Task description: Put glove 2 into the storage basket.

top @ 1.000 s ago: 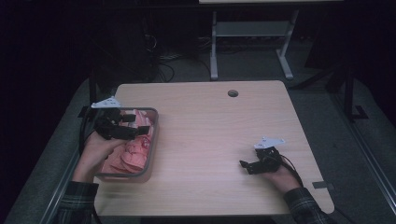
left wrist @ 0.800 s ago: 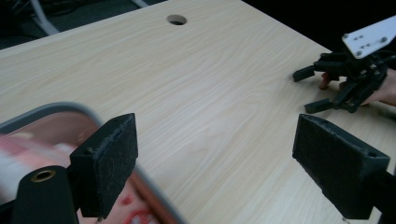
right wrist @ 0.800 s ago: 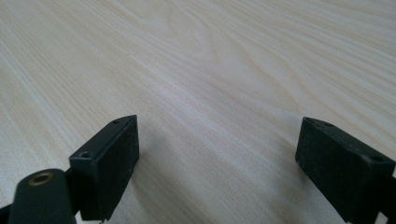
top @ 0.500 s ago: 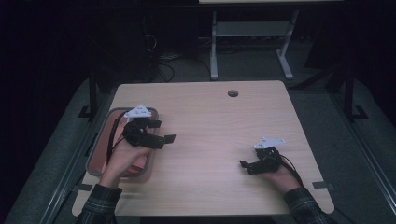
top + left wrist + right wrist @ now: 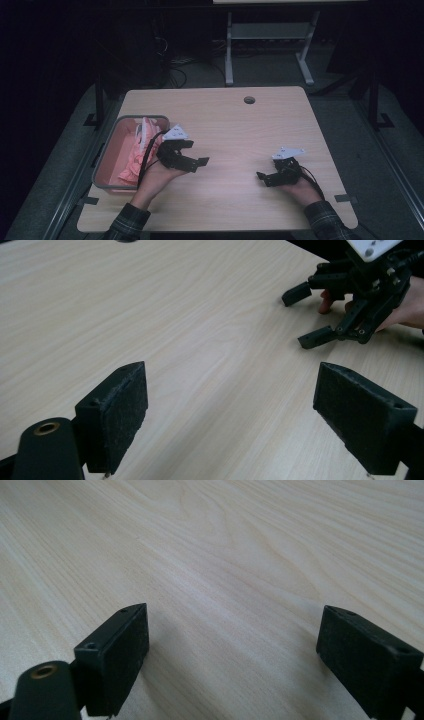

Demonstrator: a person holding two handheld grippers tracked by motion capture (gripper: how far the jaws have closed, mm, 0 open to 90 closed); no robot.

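My left claw [image 5: 196, 156] sits low over the bench [image 5: 235, 125], just right of the grey bin [image 5: 107, 150] at the bench's left edge, jaws spread wide with nothing between them. In the left gripper view its two black pads [image 5: 116, 415] frame bare wood grain, and beyond them my right claw [image 5: 305, 315] faces back toward me, its jaws also parted and empty. From above, my right claw [image 5: 265, 176] rests near the right front part of the bench, held in my right hand [image 5: 300, 187], well apart from the left one. Its own view shows both pads [image 5: 117, 652] set wide over plain wood.

Between the two claws the bench top is open, and the whole far half is bare up to the round cable hole [image 5: 249, 100] near the back edge.

The bin holds crumpled pink cloth [image 5: 137, 152] with a paler piece toward its far end; the bin's long axis runs front to back along the bench's left edge. My left hand [image 5: 159, 176] lies beside the bin's right wall, the cable looping over its rim.
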